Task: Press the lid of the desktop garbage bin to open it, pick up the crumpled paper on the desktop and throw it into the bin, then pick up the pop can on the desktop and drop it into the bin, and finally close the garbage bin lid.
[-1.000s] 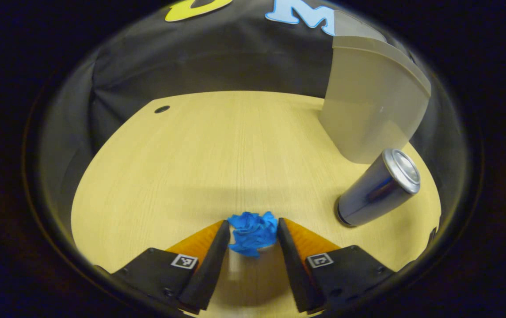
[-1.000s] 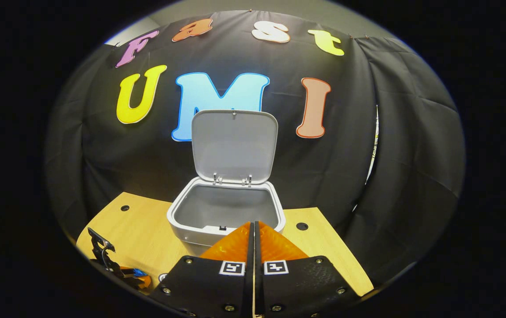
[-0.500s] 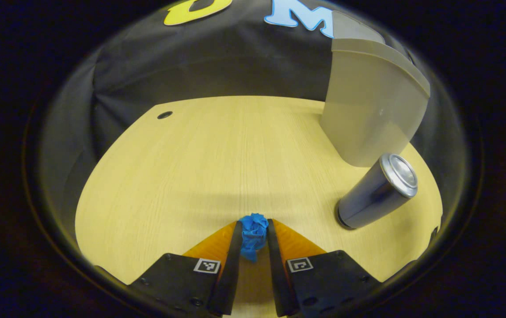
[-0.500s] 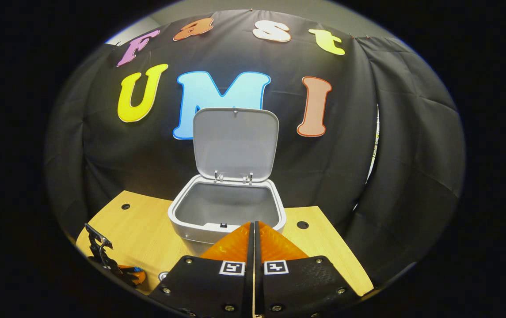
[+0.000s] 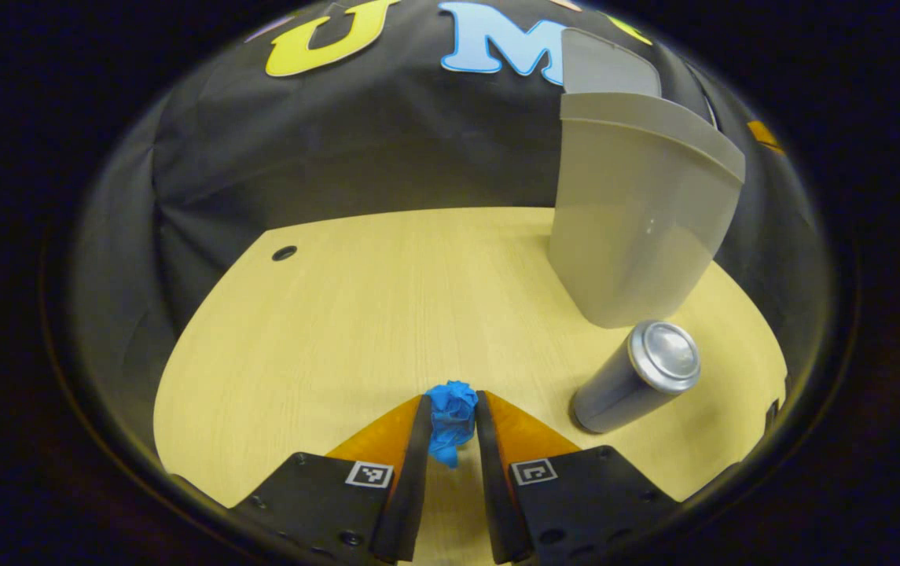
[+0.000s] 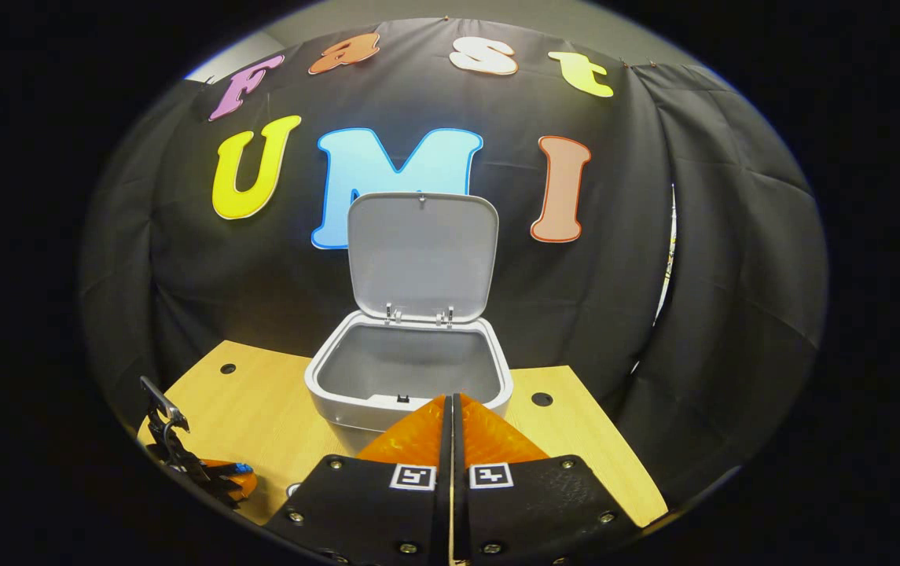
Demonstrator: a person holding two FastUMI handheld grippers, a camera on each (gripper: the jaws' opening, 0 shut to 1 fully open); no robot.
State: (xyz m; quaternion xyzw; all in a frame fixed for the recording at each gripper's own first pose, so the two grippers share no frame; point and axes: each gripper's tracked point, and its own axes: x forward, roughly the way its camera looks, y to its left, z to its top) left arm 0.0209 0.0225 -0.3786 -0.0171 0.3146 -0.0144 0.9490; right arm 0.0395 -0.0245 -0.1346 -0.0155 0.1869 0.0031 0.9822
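Holding crumpled paper (image 5: 451, 420) pinched in my left gripper (image 5: 450, 417), off the desk I think. Bin (image 6: 410, 381) lid (image 6: 422, 255) up. Right gripper (image 6: 452, 420) closed, empty. Pop can (image 5: 634, 377) upright beside bin; drops and lid-close remain.

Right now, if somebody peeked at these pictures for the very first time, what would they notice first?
Probably the bright blue crumpled paper, squeezed between the left tongs low in the left gripper view. Next, the grey garbage bin at the back of the wooden desk, its lid standing straight up. A silver pop can stands on the desk beside the bin.
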